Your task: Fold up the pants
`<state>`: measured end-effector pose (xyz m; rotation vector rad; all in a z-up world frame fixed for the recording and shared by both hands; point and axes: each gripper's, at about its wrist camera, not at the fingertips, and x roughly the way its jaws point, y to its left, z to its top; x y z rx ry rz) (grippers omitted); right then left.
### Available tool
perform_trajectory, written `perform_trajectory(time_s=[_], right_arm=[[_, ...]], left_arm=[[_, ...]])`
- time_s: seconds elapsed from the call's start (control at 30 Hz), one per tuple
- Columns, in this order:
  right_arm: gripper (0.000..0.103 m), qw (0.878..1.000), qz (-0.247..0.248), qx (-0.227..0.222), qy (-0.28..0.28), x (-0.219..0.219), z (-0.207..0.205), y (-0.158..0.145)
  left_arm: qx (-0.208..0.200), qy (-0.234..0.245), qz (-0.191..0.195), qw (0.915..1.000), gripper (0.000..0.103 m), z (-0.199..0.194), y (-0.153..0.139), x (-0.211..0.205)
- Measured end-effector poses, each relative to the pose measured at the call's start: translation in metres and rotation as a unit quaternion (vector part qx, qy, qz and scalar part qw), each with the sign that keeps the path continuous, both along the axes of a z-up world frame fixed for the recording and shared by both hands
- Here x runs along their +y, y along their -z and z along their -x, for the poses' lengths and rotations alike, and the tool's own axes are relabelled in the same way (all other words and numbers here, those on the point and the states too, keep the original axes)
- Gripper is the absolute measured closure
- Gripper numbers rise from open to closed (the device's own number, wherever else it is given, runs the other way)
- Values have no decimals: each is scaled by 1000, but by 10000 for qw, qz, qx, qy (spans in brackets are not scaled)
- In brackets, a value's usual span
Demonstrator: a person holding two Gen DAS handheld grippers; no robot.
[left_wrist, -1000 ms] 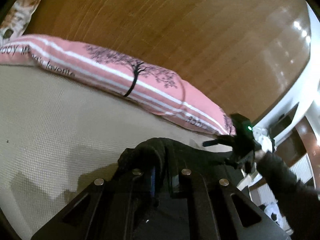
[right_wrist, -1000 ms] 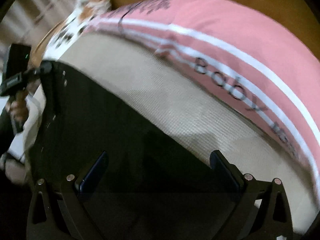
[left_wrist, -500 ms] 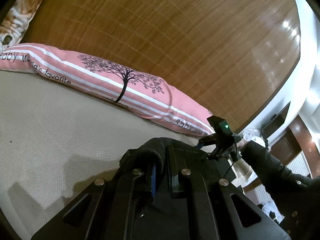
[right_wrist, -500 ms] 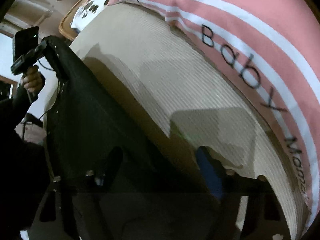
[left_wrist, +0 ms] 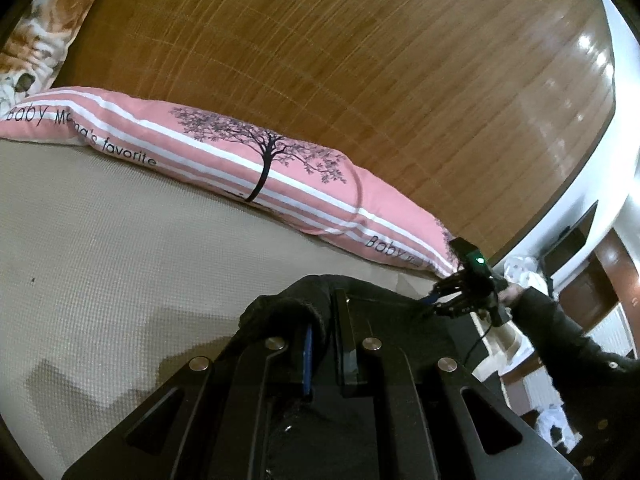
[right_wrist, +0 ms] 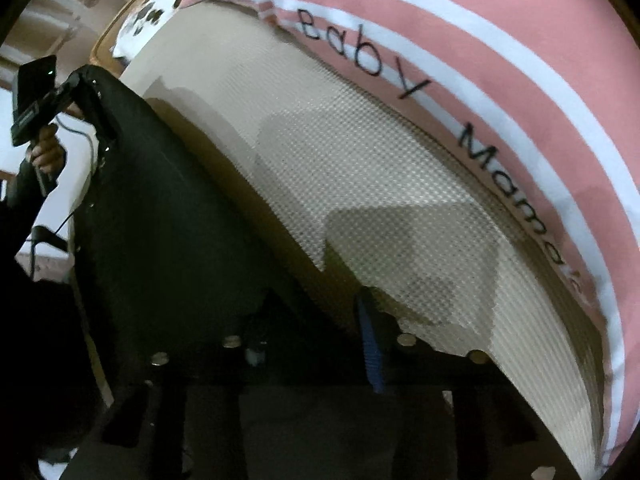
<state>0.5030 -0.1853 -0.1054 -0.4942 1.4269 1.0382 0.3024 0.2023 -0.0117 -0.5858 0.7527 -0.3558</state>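
So the right tool point(right_wrist: 320, 344) has just been closing and now pinches the edge of the black pants point(right_wrist: 168, 216) on the bed point(right_wrist: 360, 168); the left tool point(left_wrist: 326, 340) is clenched on the other corner. Both ends gripped, looks ready to lift and fold.

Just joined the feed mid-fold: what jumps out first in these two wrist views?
The long pink pillow with white stripes, a black tree print and "Baby Mama's favorite" lettering lies along the far edge of the beige textured mattress, against a wooden headboard. In front, the black pants stretch between the left gripper, shut on one end, and the right gripper, whose jaws have just been closing on the other.
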Motion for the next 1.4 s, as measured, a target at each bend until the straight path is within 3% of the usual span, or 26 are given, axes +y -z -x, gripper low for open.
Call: perform_trajectory(time_s=[0.07, 0.17, 0.37, 0.57, 0.8, 1.1, 1.4], right_arm=[[90, 9996, 51, -273, 68, 1, 11, -4], [92, 9963, 51, -801, 319, 1, 32, -17], [94, 9781, 188, -1871, 896, -4, 99, -59], [95, 9640, 273, -2249, 1392, -17, 170, -93], [95, 9505, 124, -2382, 1992, -59, 244, -111], [96, 9461, 23, -2095, 2469, -79, 333, -86], [96, 9430, 425, -1877, 2714, -77, 358, -37]], left_arm=[[18, -46, -74, 10000, 95, -1, 0, -2], [55, -108, -239, 9996, 95, 1, -1, -4], [-28, -49, -424, 9991, 95, 23, -16, -7], [-155, 91, -429, 9989, 95, 70, -37, -14], [-137, 260, -373, 9989, 95, 141, -39, -20], [207, 652, -732, 9950, 94, 218, -2, -39], [572, 1120, -1927, 9732, 90, 249, 43, -72]])
